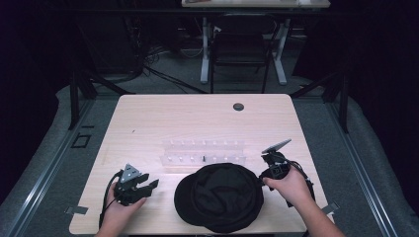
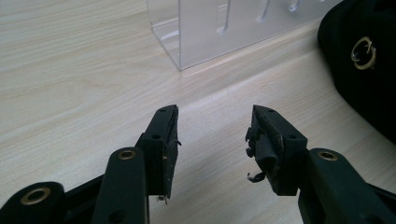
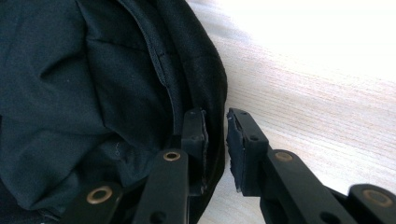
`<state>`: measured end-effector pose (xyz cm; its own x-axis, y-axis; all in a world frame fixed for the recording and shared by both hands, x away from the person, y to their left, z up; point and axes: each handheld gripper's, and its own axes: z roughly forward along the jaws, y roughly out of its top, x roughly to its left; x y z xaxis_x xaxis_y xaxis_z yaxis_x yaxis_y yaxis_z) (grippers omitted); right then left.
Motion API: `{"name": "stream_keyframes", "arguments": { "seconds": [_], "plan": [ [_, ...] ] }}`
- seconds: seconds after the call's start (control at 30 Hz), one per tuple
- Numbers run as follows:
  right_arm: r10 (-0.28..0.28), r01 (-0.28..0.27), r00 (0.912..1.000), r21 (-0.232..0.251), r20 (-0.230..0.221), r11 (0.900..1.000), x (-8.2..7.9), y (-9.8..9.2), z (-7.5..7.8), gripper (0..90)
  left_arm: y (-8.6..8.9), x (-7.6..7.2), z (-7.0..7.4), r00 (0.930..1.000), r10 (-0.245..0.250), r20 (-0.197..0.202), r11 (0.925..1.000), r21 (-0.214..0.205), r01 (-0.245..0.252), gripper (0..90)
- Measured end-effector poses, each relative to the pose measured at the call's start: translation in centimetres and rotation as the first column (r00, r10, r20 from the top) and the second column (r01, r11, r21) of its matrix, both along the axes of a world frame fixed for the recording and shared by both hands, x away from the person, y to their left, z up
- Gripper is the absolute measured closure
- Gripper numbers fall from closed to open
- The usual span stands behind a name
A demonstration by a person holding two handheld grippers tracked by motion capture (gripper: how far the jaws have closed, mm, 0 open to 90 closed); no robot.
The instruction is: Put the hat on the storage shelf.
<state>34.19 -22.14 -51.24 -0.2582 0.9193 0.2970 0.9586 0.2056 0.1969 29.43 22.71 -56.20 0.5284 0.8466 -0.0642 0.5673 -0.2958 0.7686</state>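
Right gripper [image 3: 215, 140] jaws straddle black cap [image 1: 220, 196] rim, not yet pinching; left gripper [image 2: 212, 135] spread, empty, on table [image 1: 148, 118].

— Where does everything sit on the table [image 1: 148, 113]?

— The cap [image 1: 220, 196] lies at the near edge, middle. My left gripper [image 1: 149, 182] rests at the cap's nine o'clock, apart from it. My right gripper [image 1: 264, 174] is at its three o'clock, with the cap's rim between the jaws.

— And behind the cap?

— The clear rack [image 1: 203, 153] lies at its twelve o'clock, just beyond it. Further out, at about one o'clock, the cable hole [image 1: 238, 106] sits near the far edge. Past the table stands a chair [image 1: 240, 47].
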Motion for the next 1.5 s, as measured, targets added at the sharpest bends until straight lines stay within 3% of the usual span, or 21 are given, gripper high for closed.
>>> {"name": "stream_keyframes", "arguments": {
  "seconds": [0.1,0.13,0.23,0.3,0.33,0.37,0.4,0.6,0.97,1.03,1.23,1.37,1.5],
  "plan": [
    [-0.008,0.008,0.9999,0.012,-0.009,0.9999,0.2,0.1,-0.3,76.7,0.0,0.0,0.0,1.0000,0.001,-0.008,1.0000,-0.001,-0.001,52.2],
    [0.019,-0.019,0.9992,-0.006,-0.036,0.9998,0.5,0.0,-0.2,76.6,0.0,0.0,0.0,1.0000,-0.002,-0.008,1.0000,0.002,0.002,52.2],
    [-0.003,0.003,0.9995,0.003,-0.032,1.0000,0.6,0.2,-0.5,76.2,0.0,0.0,0.0,1.0000,-0.001,-0.007,1.0000,-0.002,0.001,52.2],
    [0.011,-0.011,0.9990,-0.001,-0.043,0.9999,0.7,0.2,-0.5,76.1,0.0,0.0,0.0,1.0000,0.000,-0.008,1.0000,-0.002,0.000,52.2],
    [-0.036,0.036,0.9992,0.028,-0.021,0.9990,0.5,0.5,-1.0,76.0,0.0,0.0,0.0,1.0000,0.001,-0.008,1.0000,-0.002,-0.001,52.2],
    [-0.036,0.036,0.9992,0.028,-0.021,0.9990,0.5,0.5,-1.0,76.0,0.0,0.0,0.0,1.0000,0.001,-0.008,1.0000,-0.002,-0.001,52.1],
    [0.018,-0.018,0.9980,-0.005,-0.061,0.9998,0.8,0.3,-0.7,76.0,0.0,0.0,0.0,1.0000,0.001,-0.008,1.0000,-0.002,-0.001,52.1],
    [0.032,-0.034,0.9963,-0.022,-0.080,0.9992,1.4,0.6,-1.2,73.8,0.0,0.1,0.0,0.9999,-0.001,-0.011,1.0000,-0.002,0.001,52.0],
    [0.028,-0.029,0.9959,-0.011,-0.086,0.9995,1.6,0.8,-1.7,73.4,-0.1,0.1,-0.1,1.0000,-0.001,-0.010,1.0000,-0.006,0.001,51.8],
    [0.054,-0.057,0.9927,-0.025,-0.108,0.9981,1.8,0.7,-1.6,74.3,0.0,0.1,-0.1,1.0000,-0.002,-0.009,1.0000,-0.002,0.002,51.8],
    [0.036,-0.038,0.9925,-0.010,-0.116,0.9992,1.6,1.0,-1.8,79.9,0.0,0.1,0.0,0.9998,-0.002,-0.018,1.0000,-0.003,0.002,51.8],
    [0.065,-0.068,0.9892,-0.023,-0.132,0.9974,1.8,1.0,-1.7,78.2,0.0,0.1,0.0,0.9998,-0.002,-0.019,1.0000,-0.004,0.002,51.8],
    [0.059,-0.062,0.9904,-0.023,-0.125,0.9978,1.9,0.9,-1.7,76.0,0.0,0.1,-0.1,0.9999,0.003,-0.015,1.0000,-0.006,-0.003,51.8]
  ]
}}
